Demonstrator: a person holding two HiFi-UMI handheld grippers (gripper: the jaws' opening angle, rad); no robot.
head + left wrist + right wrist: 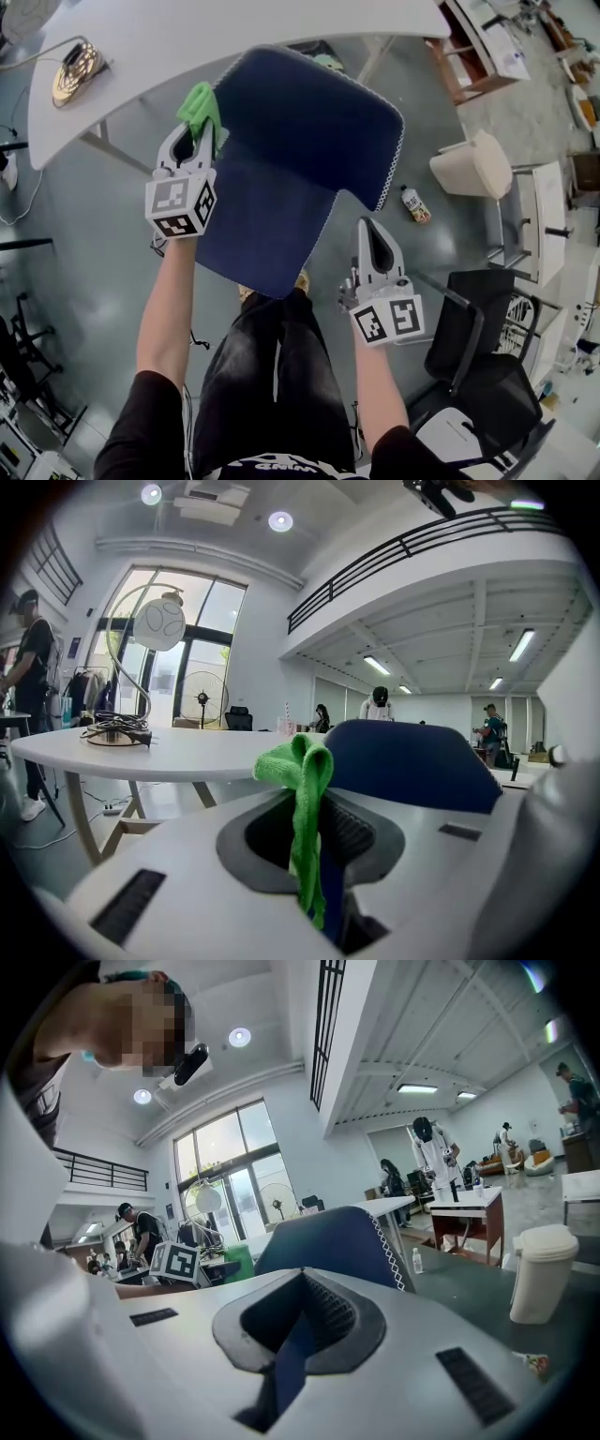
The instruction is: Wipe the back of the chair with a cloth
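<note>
Table (281,23): white, runs across the far side. Chair (300,141): blue, directly under the head view, its back reaching up to the table's near edge. White zigzag stitching runs down its right edge. Black chair (487,366) sits near right, well apart from the blue one. Cream bin (473,167) stands on the floor to the right.

Left gripper (195,136): at the left edge of the chair's back, jaws clenched on the cloth (201,111). The cloth is green, bunched above the jaw tips and touching the chair's left edge. The left gripper view shows it hanging down through the jaw slot.

Right gripper (367,227): just beside the chair's near right edge, jaws drawn together. Only a thin blue sliver shows in the slit, can't tell whether that's chair fabric.

Lamp (75,70): gold base on the far left of the table, cable trailing left. Bottle (414,203) lies on the floor between the chair and the bin.
</note>
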